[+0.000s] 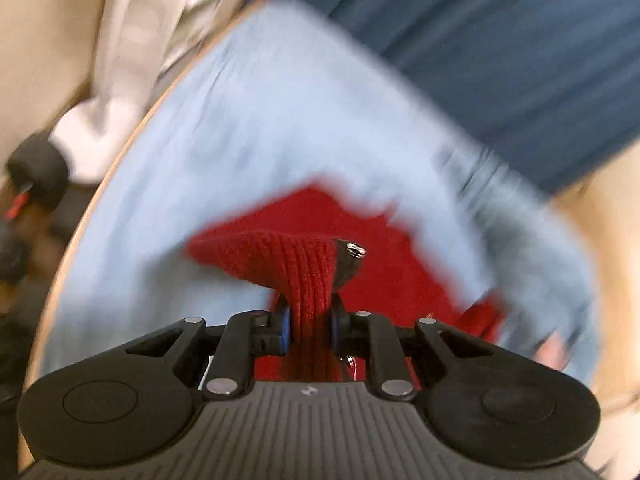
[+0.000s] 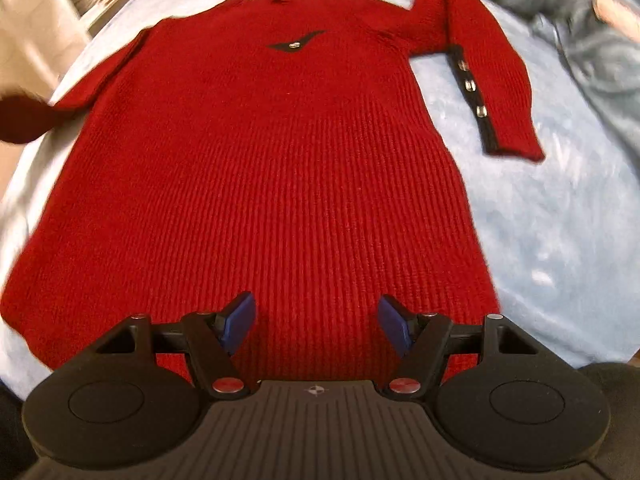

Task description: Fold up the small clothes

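A red knitted sweater (image 2: 280, 160) lies flat on a light blue cloth (image 2: 540, 220), neck away from me. Its right-hand sleeve (image 2: 496, 80) is bent down along the body and shows a black strip with metal buttons (image 2: 468, 86). My right gripper (image 2: 316, 320) hovers open over the hem, with its blue pads (image 2: 240, 320) wide apart and empty. My left gripper (image 1: 310, 320) is shut on a bunch of red sleeve fabric (image 1: 296, 256), lifted off the cloth. The sleeve's black cuff edge with a button (image 1: 354, 250) sticks out above the fingers. The left wrist view is blurred.
The blue cloth covers a round table with a wooden rim (image 1: 120, 148). A grey-blue heap of clothes (image 2: 560, 20) lies at the far right. Dark blue fabric (image 1: 520, 60) and white fabric (image 1: 120, 60) hang beyond the table. Black round objects (image 1: 36, 172) sit below its left edge.
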Demonstrator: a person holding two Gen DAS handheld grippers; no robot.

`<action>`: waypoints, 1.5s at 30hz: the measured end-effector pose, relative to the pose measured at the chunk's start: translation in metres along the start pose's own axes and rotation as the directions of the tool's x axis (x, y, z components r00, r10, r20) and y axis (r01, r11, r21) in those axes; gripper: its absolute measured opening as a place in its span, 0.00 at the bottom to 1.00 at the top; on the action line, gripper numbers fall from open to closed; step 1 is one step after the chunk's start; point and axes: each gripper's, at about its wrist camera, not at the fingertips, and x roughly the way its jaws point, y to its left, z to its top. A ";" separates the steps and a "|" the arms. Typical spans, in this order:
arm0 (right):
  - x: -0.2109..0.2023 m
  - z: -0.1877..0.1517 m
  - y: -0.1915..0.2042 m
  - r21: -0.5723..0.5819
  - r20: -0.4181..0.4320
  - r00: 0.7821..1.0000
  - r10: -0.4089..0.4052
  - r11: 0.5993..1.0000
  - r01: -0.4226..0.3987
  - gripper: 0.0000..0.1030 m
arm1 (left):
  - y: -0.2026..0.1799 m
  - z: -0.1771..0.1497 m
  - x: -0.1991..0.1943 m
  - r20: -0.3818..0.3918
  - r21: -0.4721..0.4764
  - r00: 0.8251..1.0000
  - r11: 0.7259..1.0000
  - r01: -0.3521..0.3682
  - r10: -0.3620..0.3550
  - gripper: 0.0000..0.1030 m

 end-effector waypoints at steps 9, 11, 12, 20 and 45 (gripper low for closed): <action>0.026 0.007 -0.029 0.257 -0.045 0.997 0.061 0.965 -0.048 0.68 | -0.205 0.032 0.113 -0.087 0.042 0.963 0.965 0.258 -0.253 0.21; 0.028 0.005 -0.037 0.288 -0.045 0.998 0.051 0.957 -0.035 0.68 | -0.235 0.005 0.165 -0.101 0.021 0.965 0.969 0.245 -0.241 0.40; 0.029 0.003 -0.042 0.299 -0.048 0.997 0.055 0.954 -0.038 0.68 | -0.247 -0.012 0.196 -0.134 0.028 0.966 0.974 0.225 -0.220 0.71; 0.024 0.000 -0.064 0.295 -0.032 0.994 0.107 0.951 -0.093 0.68 | -0.176 -0.066 0.251 -0.308 -0.017 0.949 0.998 0.061 -0.063 0.94; 0.167 0.298 -0.028 0.230 0.166 0.980 0.113 0.962 -0.150 0.71 | -0.069 0.025 0.343 -0.100 0.106 0.898 0.902 -0.418 0.428 0.64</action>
